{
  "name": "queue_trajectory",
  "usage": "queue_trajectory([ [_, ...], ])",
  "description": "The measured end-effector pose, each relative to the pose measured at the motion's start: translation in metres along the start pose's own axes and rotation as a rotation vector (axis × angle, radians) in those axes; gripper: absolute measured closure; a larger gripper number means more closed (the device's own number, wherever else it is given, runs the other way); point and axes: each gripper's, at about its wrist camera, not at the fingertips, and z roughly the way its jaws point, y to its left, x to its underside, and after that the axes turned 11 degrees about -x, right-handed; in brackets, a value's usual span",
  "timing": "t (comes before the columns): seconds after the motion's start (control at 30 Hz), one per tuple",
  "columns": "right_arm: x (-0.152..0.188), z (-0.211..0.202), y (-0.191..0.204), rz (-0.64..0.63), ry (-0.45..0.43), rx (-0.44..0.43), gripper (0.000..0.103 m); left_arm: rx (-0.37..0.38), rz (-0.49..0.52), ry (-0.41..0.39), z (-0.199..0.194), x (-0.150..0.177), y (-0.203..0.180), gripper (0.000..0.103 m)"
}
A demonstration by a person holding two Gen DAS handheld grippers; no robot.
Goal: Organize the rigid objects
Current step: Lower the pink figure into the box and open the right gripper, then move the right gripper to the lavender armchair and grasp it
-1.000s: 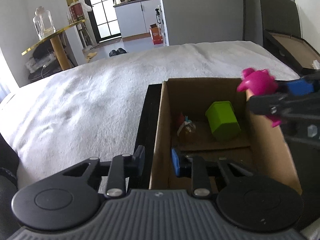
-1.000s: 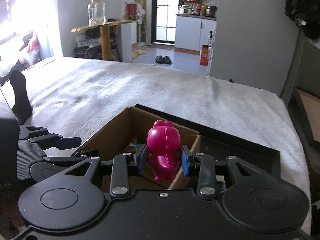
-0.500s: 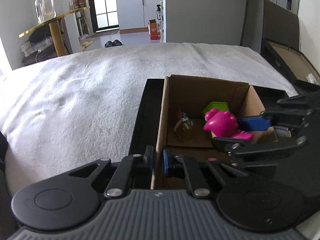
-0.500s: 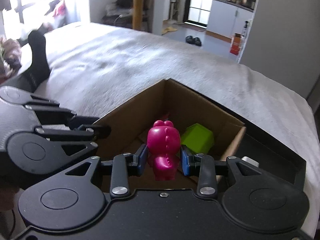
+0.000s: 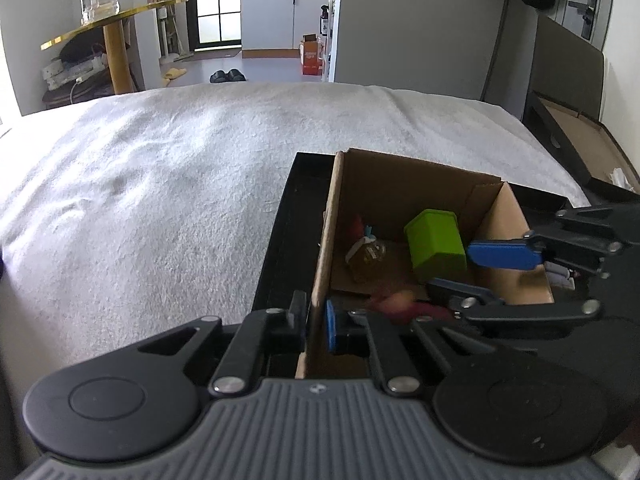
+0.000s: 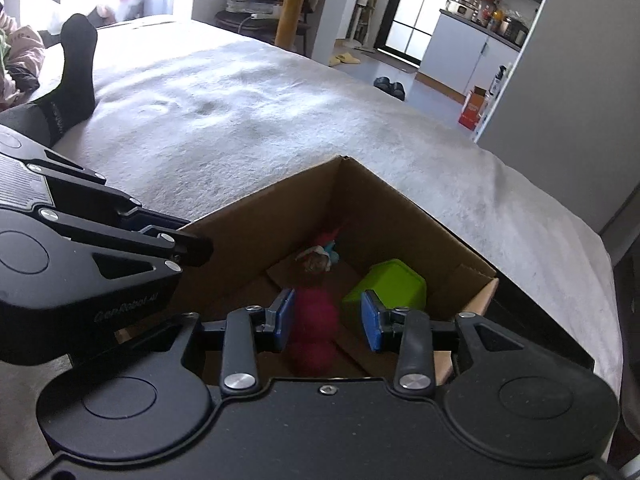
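Cardboard box (image 5: 404, 184) wall pinched by left gripper (image 5: 316, 326); right gripper (image 6: 328, 322) fingers wide above blurred pink toy (image 6: 312, 332).

My left wrist camera sits low at the near left wall of the cardboard box (image 5: 400, 184), facing across the white bed (image 5: 160, 184) toward the kitchen. My right wrist camera looks steeply down into the same box (image 6: 280, 220) from its near right corner. Both views share the box interior and the bed (image 6: 240, 112).
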Motion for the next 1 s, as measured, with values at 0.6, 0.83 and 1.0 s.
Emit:
queue_trajectory([
  [0.6, 0.020, -0.059, -0.025, 0.143, -0.095, 0.086, 0.047, -0.041, 0.050, -0.007, 0.007, -0.004, -0.010, 0.092],
  [0.83, 0.040, -0.068, -0.038, 0.220, -0.095, 0.147, 0.036, -0.072, 0.079, 0.007, 0.008, -0.004, -0.014, 0.085],
  [1.0, 0.051, -0.072, -0.046, 0.254, -0.108, 0.204, 0.021, -0.103, 0.099, -0.021, 0.005, -0.007, -0.018, 0.047],
])
